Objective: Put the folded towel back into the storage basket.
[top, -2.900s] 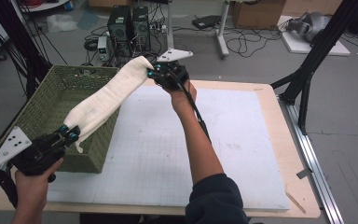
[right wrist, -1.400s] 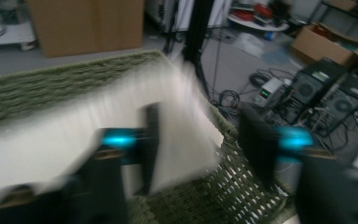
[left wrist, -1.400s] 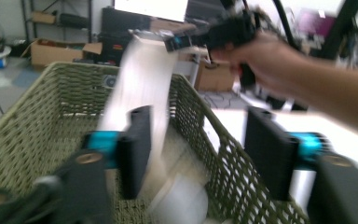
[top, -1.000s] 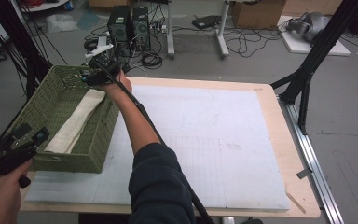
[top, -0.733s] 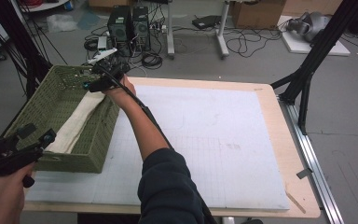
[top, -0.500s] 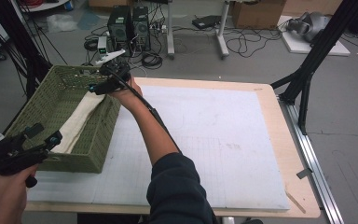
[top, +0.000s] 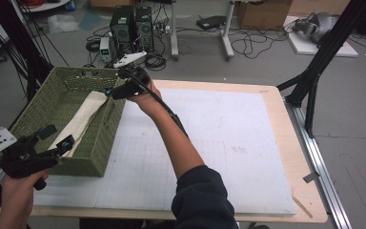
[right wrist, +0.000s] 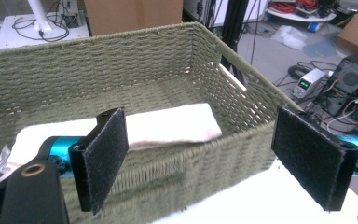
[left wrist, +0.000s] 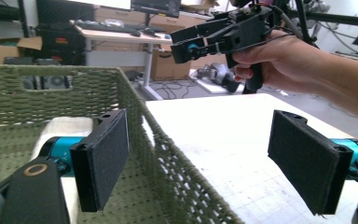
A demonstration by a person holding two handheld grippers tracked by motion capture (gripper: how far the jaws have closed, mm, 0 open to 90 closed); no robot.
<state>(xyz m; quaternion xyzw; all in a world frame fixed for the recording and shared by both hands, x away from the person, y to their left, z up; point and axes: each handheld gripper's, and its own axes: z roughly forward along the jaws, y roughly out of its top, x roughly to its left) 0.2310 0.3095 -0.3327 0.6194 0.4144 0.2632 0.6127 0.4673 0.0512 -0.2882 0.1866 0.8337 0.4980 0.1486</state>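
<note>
Both your grippers are empty, fingers spread wide. Right gripper (top: 108, 91) hangs over the basket's (top: 106, 151) far corner, at the rim on the counter (top: 228, 143) side. Left gripper (top: 57, 138) sits at the near corner, straddling the wall: in the left gripper view one pad (left wrist: 103, 156) is inside the basket and the other (left wrist: 307, 163) is out over the counter.

The cloth (top: 78, 125) lies folded in a long strip on the basket floor, running from near your left fingers toward your right ones. In the right gripper view its squared end (right wrist: 186, 123) sits beyond and between the pads, below the rim.

Handling, my read:
- Soft, light, limp. No stiffness, so it'll sag wherever it isn't held.
- Looks like a plush towel-type weave, and the pads look felt-faced, so slip should be low.
- Not fragile, so a firm pinch is fine.
- The layers are loose, and a shallow pinch may lift the top ply alone and unfold it.

Where to grab:
- Right: the squared end ahead of your fingers, pinching across the full stack of layers.
- Left: the opposite end, under your inside pad. You'd need both pads inside the wall first.
- One pinch at mid-strip would let both ends droop, so an end in each gripper keeps it flat.
- Watch the woven wall, which could snag a pad edge on the way down.
</note>
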